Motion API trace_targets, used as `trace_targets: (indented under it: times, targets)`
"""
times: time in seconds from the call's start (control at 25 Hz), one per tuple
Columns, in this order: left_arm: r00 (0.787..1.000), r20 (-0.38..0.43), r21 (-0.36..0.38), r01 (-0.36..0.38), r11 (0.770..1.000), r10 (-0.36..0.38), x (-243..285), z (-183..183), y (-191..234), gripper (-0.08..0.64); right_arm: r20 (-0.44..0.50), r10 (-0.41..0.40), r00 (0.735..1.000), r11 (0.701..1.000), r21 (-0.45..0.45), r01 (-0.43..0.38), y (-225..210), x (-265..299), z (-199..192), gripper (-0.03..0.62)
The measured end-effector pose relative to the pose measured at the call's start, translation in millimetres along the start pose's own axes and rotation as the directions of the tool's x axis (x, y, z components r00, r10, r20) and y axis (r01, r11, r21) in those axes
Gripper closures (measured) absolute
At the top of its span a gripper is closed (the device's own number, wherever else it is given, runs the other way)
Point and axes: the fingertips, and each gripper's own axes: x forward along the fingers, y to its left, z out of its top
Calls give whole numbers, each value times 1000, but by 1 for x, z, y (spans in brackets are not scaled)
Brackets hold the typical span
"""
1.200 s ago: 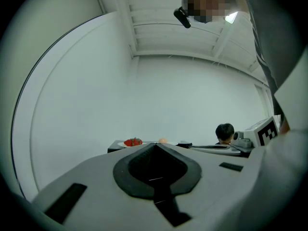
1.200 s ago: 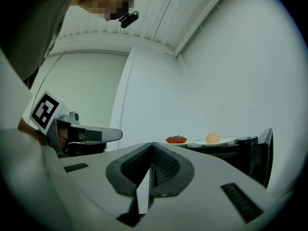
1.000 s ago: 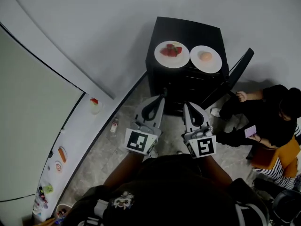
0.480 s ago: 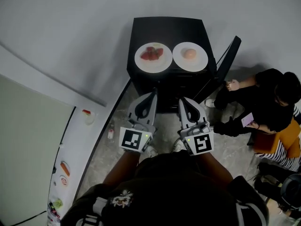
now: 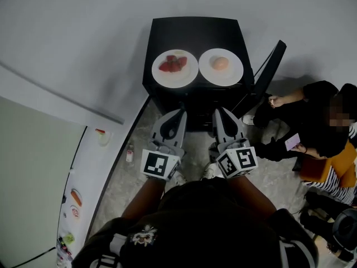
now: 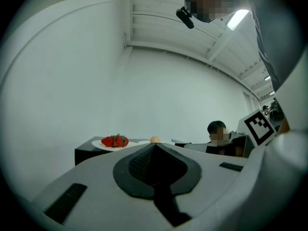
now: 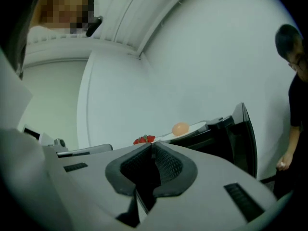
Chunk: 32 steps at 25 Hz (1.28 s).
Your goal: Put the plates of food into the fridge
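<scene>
Well to the left of the fridge (image 5: 192, 32), a pale panel (image 5: 89, 166) dotted with small stickers, and nearer the fridge, on the speckled floor (image 5: 120, 188), a small bottle (image 5: 129, 154). Just short of the fridge front, towards its left edge, the left hand-held gripper (image 5: 181, 112): held level, aimed at the fridge, pads pressed flat together with nothing between them, left marker cube (image 5: 160, 165) at the rear. On the fridge top, left half, the left plate (image 5: 189, 78), white and heaped with strawberries (image 5: 173, 65). On the fridge top, right half, the right plate (image 5: 235, 74), bearing one round orange-pink piece of food (image 5: 221, 63), too small to identify. Both plates side by side, rims very close, contact impossible to judge; both outside the fridge, neither held. Just short of the fridge front, towards its right edge, the right hand-held gripper (image 5: 219, 111): also level and aimed at the fridge, closed tight on nothing, rolled slightly, with the right marker cube (image 5: 237, 162) tilted. Seen along either gripper's closed tips, the two plates at about tip height beyond. At the fridge's right side, a black door (image 5: 271, 71) swung wide open. Behind the fridge, a plain grey wall (image 5: 83, 38). Further right of the fridge, a person (image 5: 318, 121) in dark clothes sitting low by the door, with a pale phone (image 5: 295, 141) close to one hand.
</scene>
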Motion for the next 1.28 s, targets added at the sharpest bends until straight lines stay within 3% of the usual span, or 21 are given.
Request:
trace_targets:
  times: [0.2,0.28,0.36,0.52,0.72,0.84,1.12,1.28]
  targets:
    - [1000,-12,-5,-14,1000,14,-2,-5,4,537,1,-42,999,975,220,41,-20,8,2,550]
    - [1000,-17,-7,-17,1000,17,-3,-7,5,537,0,-50,999,945,323,47,-28,13,1,490]
    - [1000,-14,-8,-20,1000,20,-4,-7,7,537,-1,-62,998,903,426,56,-36,17,0,472]
    - [1000,-13,-8,-23,1000,23,-4,-10,9,537,23,-80,996,800,598,51,-53,30,7,460]
    - [999,-23,-13,-49,999,48,-7,-14,16,537,19,-89,996,594,804,37,-70,48,4,442]
    - [998,-37,-18,-59,998,58,-10,-18,17,537,15,-98,995,520,853,38,-76,49,2,440]
    - [997,-18,-35,-69,997,69,-9,-13,17,537,47,-89,995,439,899,-3,-80,56,9,440]
    - [998,-24,-14,-62,998,62,-10,-15,15,537,57,-93,994,418,908,-13,-80,55,10,445]
